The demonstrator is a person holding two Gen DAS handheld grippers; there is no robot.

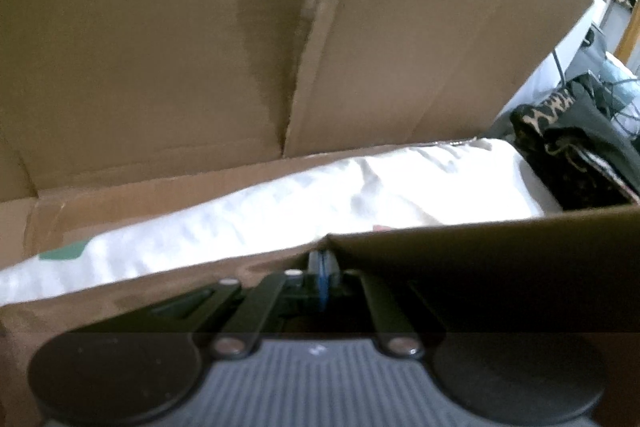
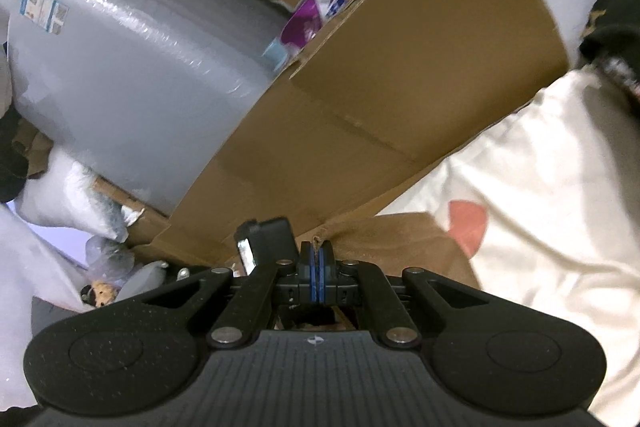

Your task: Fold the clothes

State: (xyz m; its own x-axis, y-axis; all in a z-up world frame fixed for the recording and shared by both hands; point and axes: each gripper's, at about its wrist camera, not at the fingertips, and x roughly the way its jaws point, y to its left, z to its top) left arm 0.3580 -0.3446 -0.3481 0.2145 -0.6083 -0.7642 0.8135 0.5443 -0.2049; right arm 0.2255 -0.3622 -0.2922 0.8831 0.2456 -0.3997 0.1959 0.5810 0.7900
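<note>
Gripping the near edge of a cardboard box (image 1: 460, 259), the left gripper (image 1: 322, 267) had its blue-padded jaws pressed together on the brown wall. Inside the box lay a white cloth (image 1: 280, 211), rumpled, with a small green patch at its left end. Tall cardboard flaps (image 1: 200, 27) stood behind. A dark leopard-print garment (image 1: 568, 131) sat just beside the box at right. The right gripper (image 2: 316, 267) likewise pinched a cardboard edge (image 2: 360, 235), jaws closed, near a cream cloth with a pink shape (image 2: 540, 207). A grey wrapped bundle (image 2: 140, 59) stood behind at left.
</note>
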